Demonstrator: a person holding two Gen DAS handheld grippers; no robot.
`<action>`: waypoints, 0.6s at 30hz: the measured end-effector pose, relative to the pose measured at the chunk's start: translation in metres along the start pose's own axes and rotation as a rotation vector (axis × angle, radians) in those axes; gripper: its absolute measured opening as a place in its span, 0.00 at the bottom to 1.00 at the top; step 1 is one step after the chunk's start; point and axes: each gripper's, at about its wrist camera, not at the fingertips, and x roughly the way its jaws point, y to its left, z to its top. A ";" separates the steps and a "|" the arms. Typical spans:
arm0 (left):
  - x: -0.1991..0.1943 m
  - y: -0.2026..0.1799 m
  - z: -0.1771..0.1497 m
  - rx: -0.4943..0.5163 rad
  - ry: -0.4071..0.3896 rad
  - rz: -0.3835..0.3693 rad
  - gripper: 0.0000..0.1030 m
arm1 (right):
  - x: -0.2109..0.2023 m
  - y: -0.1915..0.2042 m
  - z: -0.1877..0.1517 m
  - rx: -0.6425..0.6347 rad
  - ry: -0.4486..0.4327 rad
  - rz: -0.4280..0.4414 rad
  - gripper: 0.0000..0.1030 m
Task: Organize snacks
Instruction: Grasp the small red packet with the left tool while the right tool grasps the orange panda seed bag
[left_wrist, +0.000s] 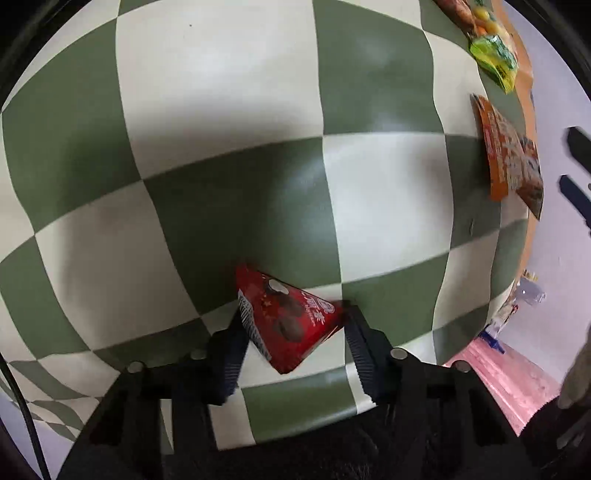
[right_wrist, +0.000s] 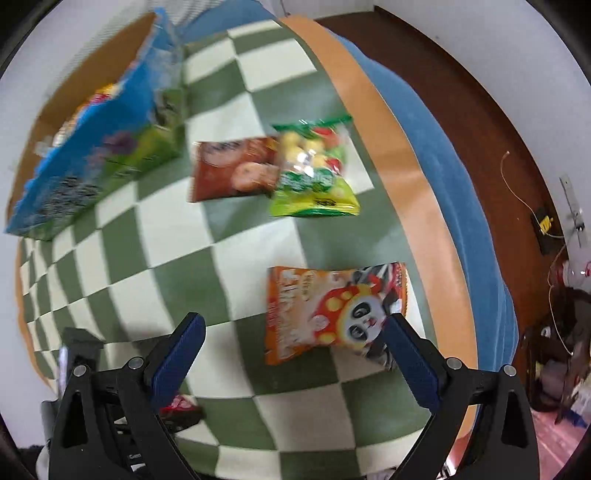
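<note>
In the left wrist view my left gripper (left_wrist: 291, 314) is shut on a red snack packet (left_wrist: 288, 317), its two black fingers pressing the packet's sides just above the green-and-white checked cloth (left_wrist: 221, 110). An orange packet (left_wrist: 511, 155) and a green-yellow packet (left_wrist: 495, 59) lie at the far right. In the right wrist view my right gripper (right_wrist: 293, 325) is open and empty, its blue pads wide apart above the cloth. The orange panda packet (right_wrist: 332, 314) lies just ahead by the right finger. A green-yellow candy bag (right_wrist: 314, 166) and a brown cookie packet (right_wrist: 232, 170) lie farther off.
A cardboard box (right_wrist: 92, 122) with a blue printed side stands at the far left and holds snacks. The table's orange edge (right_wrist: 388, 129) runs along the right, with a blue band and brown floor beyond. The left gripper with the red packet (right_wrist: 181, 404) shows at lower left.
</note>
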 end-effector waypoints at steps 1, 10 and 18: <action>-0.003 0.001 0.001 -0.010 -0.015 -0.002 0.39 | 0.009 -0.003 0.002 0.002 0.008 -0.007 0.96; -0.048 0.023 0.027 -0.080 -0.191 0.092 0.36 | 0.059 -0.008 0.006 -0.013 0.055 -0.100 0.85; -0.045 0.032 0.043 -0.102 -0.198 0.073 0.39 | 0.058 0.042 -0.015 -0.214 0.141 0.036 0.78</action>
